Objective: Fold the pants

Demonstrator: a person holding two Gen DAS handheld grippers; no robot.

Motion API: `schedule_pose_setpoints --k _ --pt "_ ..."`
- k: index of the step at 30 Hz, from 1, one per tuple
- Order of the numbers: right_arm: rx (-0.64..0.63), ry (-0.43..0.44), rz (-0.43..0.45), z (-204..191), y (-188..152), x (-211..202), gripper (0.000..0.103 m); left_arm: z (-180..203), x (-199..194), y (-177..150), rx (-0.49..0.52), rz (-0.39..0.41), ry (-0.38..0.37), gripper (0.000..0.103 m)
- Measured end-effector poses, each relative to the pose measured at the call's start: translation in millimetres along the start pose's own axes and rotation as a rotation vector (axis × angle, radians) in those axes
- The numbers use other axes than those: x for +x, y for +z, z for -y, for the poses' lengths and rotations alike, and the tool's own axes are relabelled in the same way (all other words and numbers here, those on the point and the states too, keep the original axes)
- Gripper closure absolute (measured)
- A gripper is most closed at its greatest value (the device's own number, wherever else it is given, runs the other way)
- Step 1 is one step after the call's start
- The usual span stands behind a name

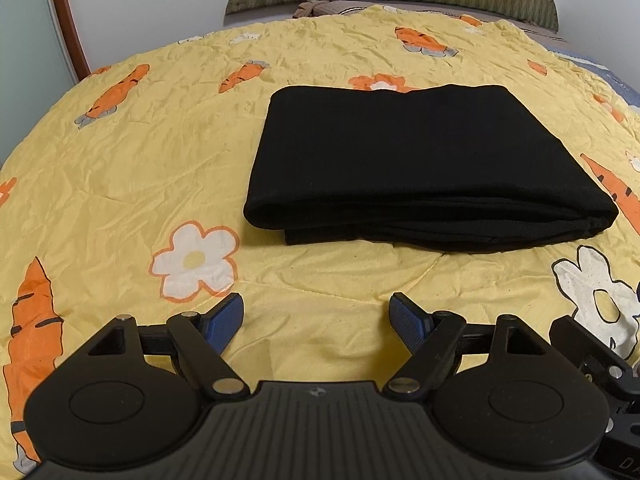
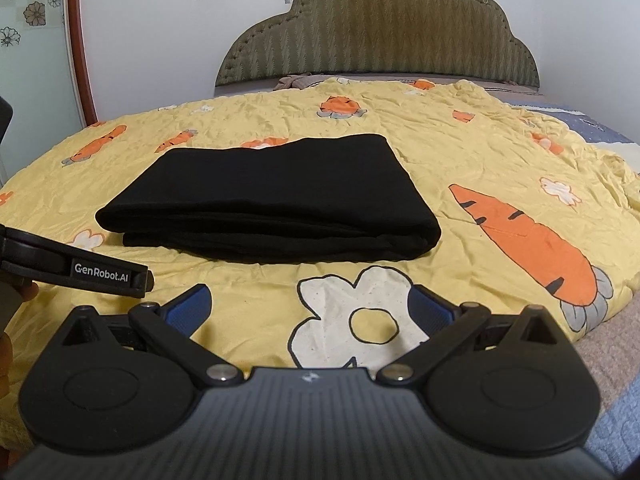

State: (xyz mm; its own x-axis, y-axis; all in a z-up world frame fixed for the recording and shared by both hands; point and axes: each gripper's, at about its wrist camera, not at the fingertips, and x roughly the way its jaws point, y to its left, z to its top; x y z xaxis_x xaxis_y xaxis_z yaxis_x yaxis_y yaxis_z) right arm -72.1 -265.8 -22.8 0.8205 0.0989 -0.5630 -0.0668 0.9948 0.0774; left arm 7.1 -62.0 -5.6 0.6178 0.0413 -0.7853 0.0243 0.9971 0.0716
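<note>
The black pants [image 1: 420, 160] lie folded into a flat rectangular stack of several layers on the yellow quilt [image 1: 120, 184]. Their thick folded edge faces me. My left gripper [image 1: 316, 308] hovers over the quilt just short of that near edge, open, with nothing between its blue pads. In the right wrist view the pants [image 2: 272, 200] sit ahead and to the left. My right gripper [image 2: 310, 300] is wide open over a white flower print, holding nothing. The left gripper's side [image 2: 108, 276] shows at the left edge of that view.
The quilt carries orange carrot and white flower prints and is wrinkled all over. A padded olive headboard [image 2: 380, 32] stands behind the bed. A wood-framed panel [image 2: 76, 40] rises at the left. The quilt's edge drops to a grey-blue sheet [image 2: 612, 360] at the right.
</note>
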Motion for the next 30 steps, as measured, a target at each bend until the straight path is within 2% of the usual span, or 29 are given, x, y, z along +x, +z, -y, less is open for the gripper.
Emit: schedule_pose_setpoints --k 30 --pt "-0.036 0.014 0.004 -2.8 3.9 5.8 0.0 -9.0 9.9 4.4 -0.01 -0.017 -0.006 0.023"
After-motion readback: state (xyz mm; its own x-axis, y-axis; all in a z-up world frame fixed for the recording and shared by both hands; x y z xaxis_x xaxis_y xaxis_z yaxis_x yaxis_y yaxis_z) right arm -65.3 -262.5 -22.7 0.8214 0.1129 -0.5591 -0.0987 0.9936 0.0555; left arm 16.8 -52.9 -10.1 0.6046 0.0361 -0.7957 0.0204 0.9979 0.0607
